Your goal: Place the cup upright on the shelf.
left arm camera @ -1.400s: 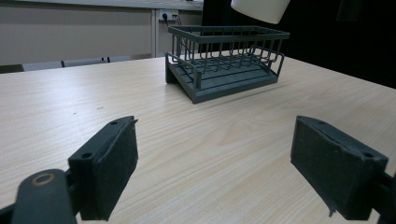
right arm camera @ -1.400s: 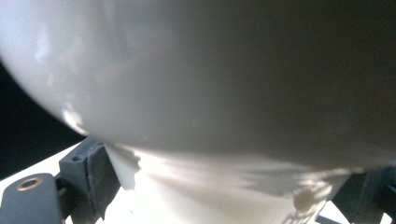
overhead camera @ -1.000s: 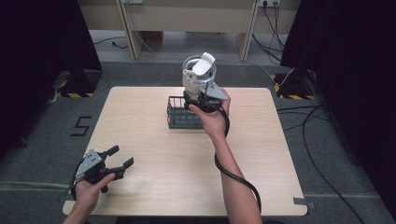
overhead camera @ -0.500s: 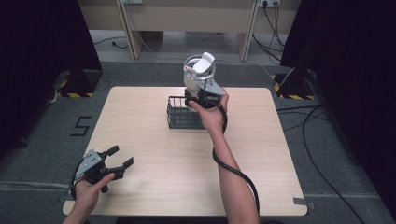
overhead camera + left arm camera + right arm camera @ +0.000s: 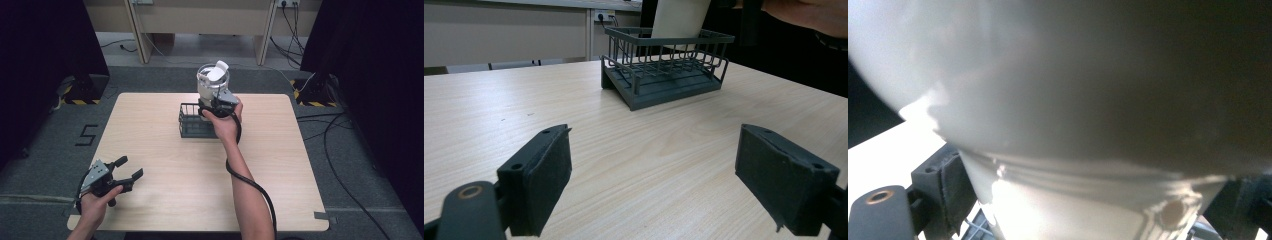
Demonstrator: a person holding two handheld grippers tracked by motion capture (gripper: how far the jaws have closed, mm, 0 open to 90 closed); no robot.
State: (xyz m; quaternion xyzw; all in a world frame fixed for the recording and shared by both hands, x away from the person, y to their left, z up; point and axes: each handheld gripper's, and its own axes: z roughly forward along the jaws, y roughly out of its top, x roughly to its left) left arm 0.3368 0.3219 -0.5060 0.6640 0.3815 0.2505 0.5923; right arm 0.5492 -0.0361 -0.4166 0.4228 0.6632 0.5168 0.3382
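A white container [image 5: 212,80] with a flipped-up lid is held upright just behind a dark wire basket [image 5: 192,122] at the table's far middle. My right gripper [image 5: 214,98] is shut on its lower part. In the right gripper view the container's white wall [image 5: 1073,100] looms close, with my right gripper [image 5: 1093,200] clamping its narrower base between the two jaws. My left gripper [image 5: 130,166] stands open over the table's front left, nothing between its fingers. In the left gripper view, my left gripper [image 5: 654,170] faces the basket [image 5: 664,70], with the container [image 5: 679,17] behind it.
The light wooden table [image 5: 300,165] is bare apart from the basket. The right gripper's black cable [image 5: 250,182] trails along the forearm toward the front edge. Grey floor, cables and dark curtains surround the table.
The right hand with the container has shifted very slightly to the left. The left gripper has stayed where it was, still open.
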